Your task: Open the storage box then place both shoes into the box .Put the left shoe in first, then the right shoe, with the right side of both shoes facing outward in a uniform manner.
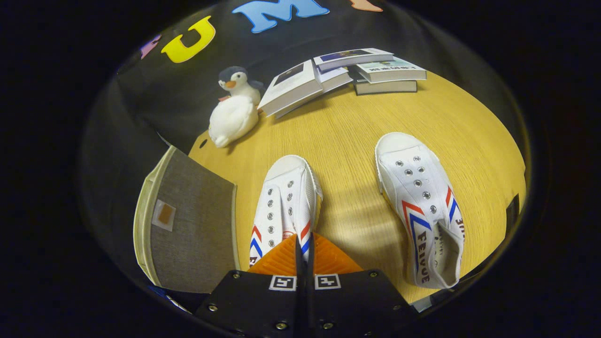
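Canvas shoes, closed gripper jaws

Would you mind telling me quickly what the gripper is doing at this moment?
Gripper: shut, fingers pressed together with nothing between them, tips over the heel end of the left shoe.
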Action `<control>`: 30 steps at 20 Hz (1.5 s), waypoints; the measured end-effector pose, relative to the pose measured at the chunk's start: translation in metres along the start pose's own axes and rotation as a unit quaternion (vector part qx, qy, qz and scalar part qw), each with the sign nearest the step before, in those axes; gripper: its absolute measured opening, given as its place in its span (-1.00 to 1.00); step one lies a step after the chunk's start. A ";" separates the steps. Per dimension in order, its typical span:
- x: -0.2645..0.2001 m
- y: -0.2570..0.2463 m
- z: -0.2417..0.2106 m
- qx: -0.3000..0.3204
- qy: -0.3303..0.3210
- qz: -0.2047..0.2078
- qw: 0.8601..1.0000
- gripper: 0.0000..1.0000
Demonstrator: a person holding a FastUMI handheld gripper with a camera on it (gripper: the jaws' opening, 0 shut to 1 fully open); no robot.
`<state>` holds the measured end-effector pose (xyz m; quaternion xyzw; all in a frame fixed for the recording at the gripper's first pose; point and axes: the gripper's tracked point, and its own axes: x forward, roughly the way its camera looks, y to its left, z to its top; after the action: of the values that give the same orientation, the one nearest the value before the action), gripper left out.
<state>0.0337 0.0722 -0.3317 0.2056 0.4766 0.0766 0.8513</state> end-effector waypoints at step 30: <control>-0.022 0.264 -0.007 -0.039 0.035 0.145 0.988 -1.00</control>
<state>0.0331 0.3058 -0.2057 0.2363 0.4680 0.2245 0.8214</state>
